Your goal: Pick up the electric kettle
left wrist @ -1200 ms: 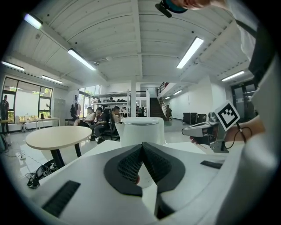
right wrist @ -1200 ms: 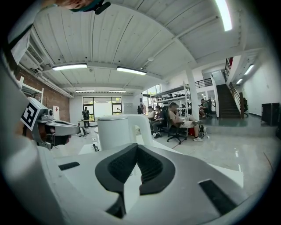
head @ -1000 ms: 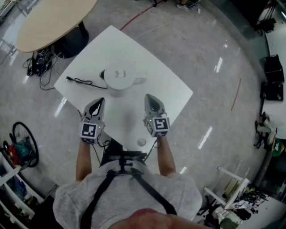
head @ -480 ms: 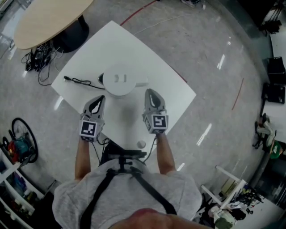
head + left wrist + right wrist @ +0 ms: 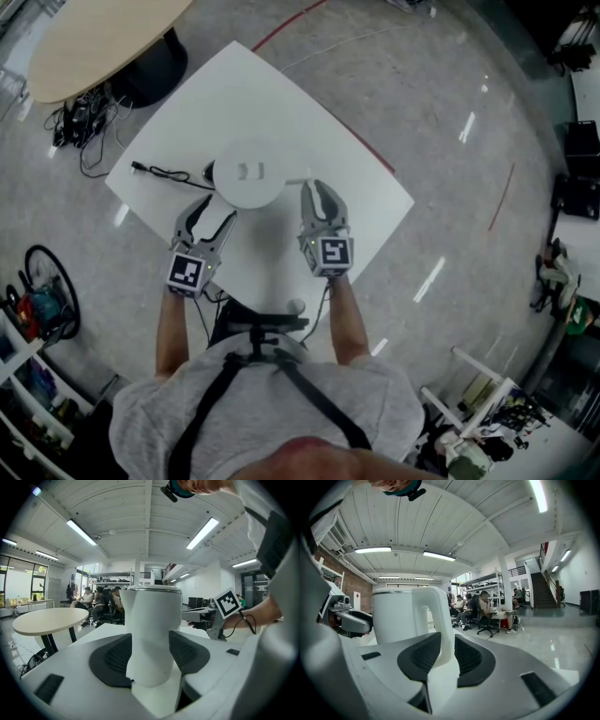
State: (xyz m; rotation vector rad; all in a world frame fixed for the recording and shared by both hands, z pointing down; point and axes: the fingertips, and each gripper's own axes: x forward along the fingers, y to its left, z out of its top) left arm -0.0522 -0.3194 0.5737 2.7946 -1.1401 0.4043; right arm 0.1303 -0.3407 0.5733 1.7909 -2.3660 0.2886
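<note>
The white electric kettle [image 5: 246, 172] stands on the white table [image 5: 281, 103], handle [image 5: 298, 178] pointing right. My left gripper [image 5: 216, 211] is at its near left side, jaws opening. In the left gripper view the kettle's body [image 5: 152, 634] rises between the dark pads [image 5: 112, 660], which are not pressing on it. My right gripper [image 5: 319, 190] is at the handle, jaws opening. In the right gripper view the handle [image 5: 436, 620] stands between the pads [image 5: 471, 660] without a firm grip, and the kettle's body [image 5: 393, 616] is left of it.
A black power cable [image 5: 164, 171] runs left from the kettle's base across the table. A small round white object [image 5: 296, 302] lies at the table's near edge. A round wooden table [image 5: 94, 42] with cables beneath stands at the back left. People sit at desks far off.
Both grippers were shut and now stand open. The right gripper has moved forward to the kettle's handle; the left has stayed close to the kettle's near side.
</note>
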